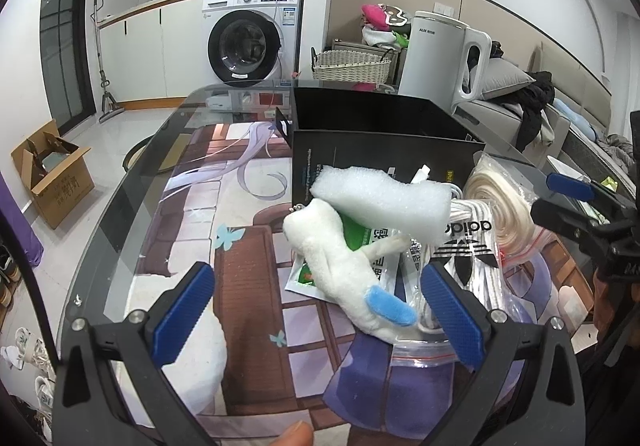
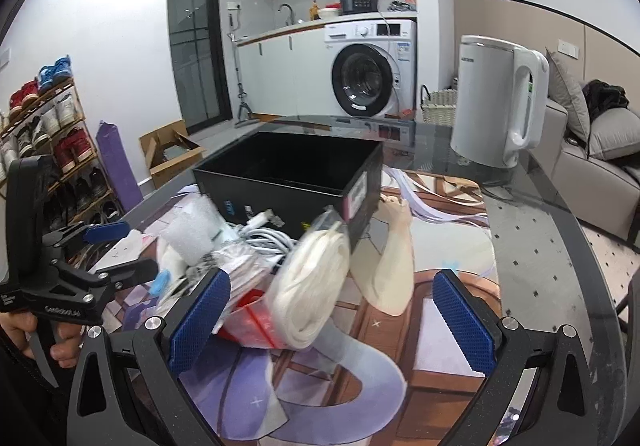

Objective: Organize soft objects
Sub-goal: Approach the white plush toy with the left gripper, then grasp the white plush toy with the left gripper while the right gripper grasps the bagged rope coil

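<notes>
A pile of soft things lies in front of an open black box (image 1: 380,114): a white plush toy (image 1: 340,258) with a blue ear, a white foam block (image 1: 380,198), a bagged coil of cream band (image 1: 500,206) and a clear adidas bag (image 1: 468,250). My left gripper (image 1: 320,310) is open, its jaws either side of the plush toy's lower end. My right gripper (image 2: 332,314) is open, with the cream coil (image 2: 316,286) between its jaws near the left finger. The box (image 2: 288,166) stands behind the pile, the foam block (image 2: 192,230) at its left.
A white electric kettle (image 1: 440,58) stands behind the box on the glass table (image 1: 132,182), which has a printed mat. White cables (image 2: 260,238) and a green-white packet (image 1: 360,242) lie in the pile. A sofa (image 2: 592,166) is at the right.
</notes>
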